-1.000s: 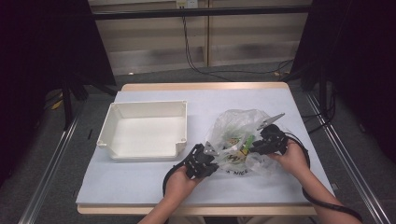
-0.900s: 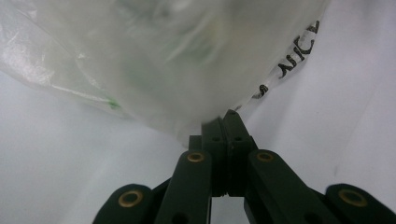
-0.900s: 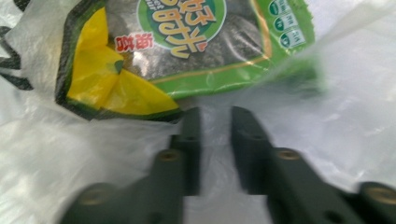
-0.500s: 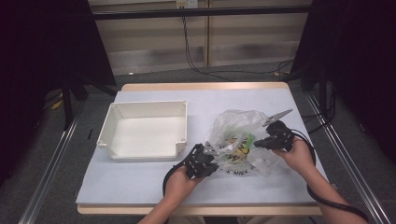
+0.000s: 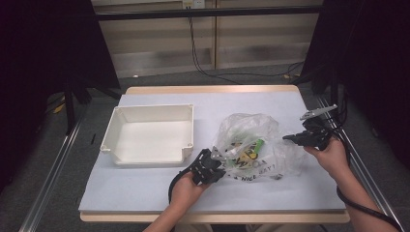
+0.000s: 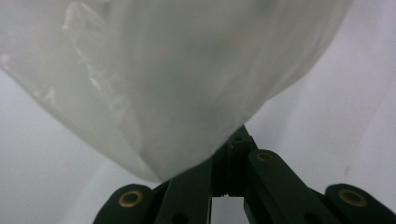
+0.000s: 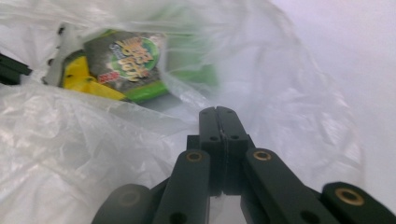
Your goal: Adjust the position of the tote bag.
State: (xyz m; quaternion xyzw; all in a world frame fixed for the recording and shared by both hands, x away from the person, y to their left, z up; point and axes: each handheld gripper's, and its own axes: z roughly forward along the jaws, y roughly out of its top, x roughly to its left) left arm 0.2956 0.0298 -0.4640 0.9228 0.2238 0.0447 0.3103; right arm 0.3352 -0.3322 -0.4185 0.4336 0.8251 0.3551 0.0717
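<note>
Overhead, pale table [image 5: 145, 193] amid dark curtains [image 5: 43, 58].

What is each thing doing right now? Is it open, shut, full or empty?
Plastic bag: lying on the table, crumpled, mouth pulled open, snack packet inside.
White tray: upright, empty.
Left gripper: shut on the bag's edge.
Right gripper: jaws shut at the bag's right side; whether it pinches plastic is hard to tell.

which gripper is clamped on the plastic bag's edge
The left gripper: its shut jaws pinch the near-left edge of the plastic bag. The right gripper is shut too, at the bag's right side, with no film between its jaws.
</note>
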